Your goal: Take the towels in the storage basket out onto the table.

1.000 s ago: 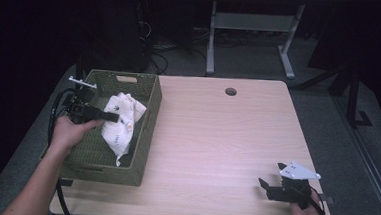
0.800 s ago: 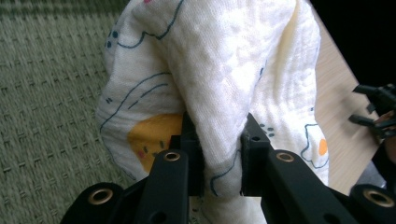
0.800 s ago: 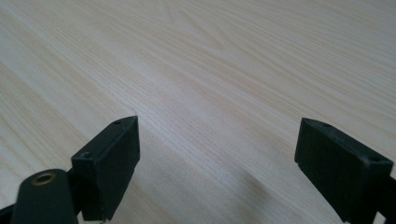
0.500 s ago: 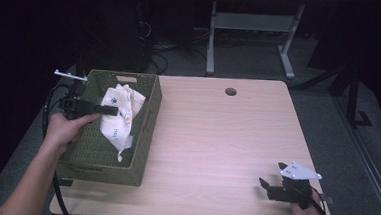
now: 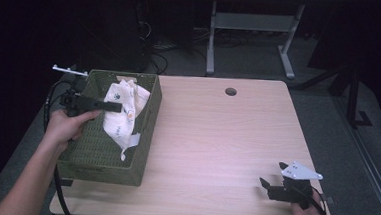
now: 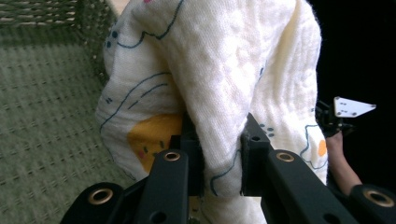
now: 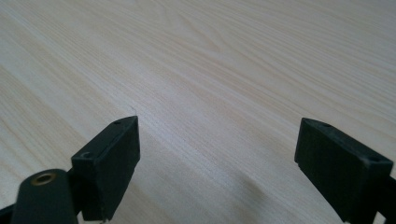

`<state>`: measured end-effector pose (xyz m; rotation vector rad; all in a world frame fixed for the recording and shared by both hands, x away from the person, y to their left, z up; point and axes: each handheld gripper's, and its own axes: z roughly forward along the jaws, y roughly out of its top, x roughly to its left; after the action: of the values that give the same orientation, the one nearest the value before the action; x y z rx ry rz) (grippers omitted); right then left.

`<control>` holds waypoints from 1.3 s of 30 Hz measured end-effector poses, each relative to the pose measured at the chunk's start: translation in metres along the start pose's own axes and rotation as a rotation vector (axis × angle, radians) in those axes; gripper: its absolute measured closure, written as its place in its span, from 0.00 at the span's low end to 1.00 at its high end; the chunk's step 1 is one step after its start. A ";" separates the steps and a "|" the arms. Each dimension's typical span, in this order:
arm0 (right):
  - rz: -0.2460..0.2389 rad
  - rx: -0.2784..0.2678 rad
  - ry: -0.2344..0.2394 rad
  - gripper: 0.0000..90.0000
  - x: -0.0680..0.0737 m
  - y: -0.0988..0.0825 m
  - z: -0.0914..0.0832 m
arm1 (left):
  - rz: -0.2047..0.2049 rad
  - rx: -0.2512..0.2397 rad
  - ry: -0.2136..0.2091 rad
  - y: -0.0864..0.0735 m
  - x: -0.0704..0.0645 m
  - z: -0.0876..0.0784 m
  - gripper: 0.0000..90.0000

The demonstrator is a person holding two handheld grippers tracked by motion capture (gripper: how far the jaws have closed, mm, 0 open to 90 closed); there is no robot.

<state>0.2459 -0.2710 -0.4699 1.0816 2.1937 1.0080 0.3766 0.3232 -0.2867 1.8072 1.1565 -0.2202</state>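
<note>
A light wood-grain desk (image 5: 216, 139) with a round cable hole (image 5: 230, 91) is carrying a rectangular olive-green woven basket (image 5: 102, 167) along its left edge, where a person is working a pair of black two-jaw tongs in each hand. The left tongs (image 5: 114, 106) are reaching over the basket's left wall and are clamping a bunched fold of a cream cotton cloth printed with blue line drawings and orange patches (image 5: 123, 111); in the left gripper view the jaws are pressing tight on a ridge of that cloth (image 6: 219, 93), with the basket's weave showing behind it. The cloth is hanging from the grip above the basket's inside, its lower end draping down toward the right wall, so the lift-out appears begun but not finished: the fabric is not yet clear of the basket and nothing is lying on the open desk. The right tongs (image 5: 264, 186), topped with a grey three-cornered plate (image 5: 300, 171), are waiting near the desk's front right corner, well apart from the basket, their jaws standing wide and holding nothing over bare wood (image 7: 210, 70).
</note>
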 end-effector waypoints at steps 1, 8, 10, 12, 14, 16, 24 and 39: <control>0.000 0.000 -0.001 0.15 0.000 0.000 0.000 | 0.009 0.003 -0.011 0.002 -0.005 0.003 0.84; 0.002 -0.009 -0.001 0.15 -0.001 0.000 -0.001 | 0.042 0.027 -0.051 0.007 -0.024 0.022 0.84; 0.000 -0.010 -0.002 0.15 -0.001 0.000 -0.001 | 0.051 0.038 -0.062 0.008 -0.028 0.027 0.84; 0.001 -0.009 -0.002 0.15 -0.001 0.000 -0.001 | 0.059 0.047 -0.067 0.009 -0.031 0.031 0.84; 0.002 -0.013 -0.002 0.15 -0.001 0.000 -0.002 | 0.069 0.056 -0.073 0.011 -0.038 0.038 0.84; 0.000 -0.018 -0.003 0.15 -0.002 0.000 -0.002 | 0.070 0.057 -0.079 0.012 -0.040 0.041 0.84; 0.005 -0.018 0.000 0.15 -0.001 0.000 -0.002 | 0.094 0.094 -0.092 0.015 -0.050 0.060 0.84; 0.013 -0.029 0.002 0.15 -0.002 0.001 -0.004 | 0.117 0.133 -0.129 0.018 -0.067 0.105 0.84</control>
<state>0.2447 -0.2740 -0.4670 1.0836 2.1698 1.0439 0.3875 0.1982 -0.2928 1.9398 0.9622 -0.3467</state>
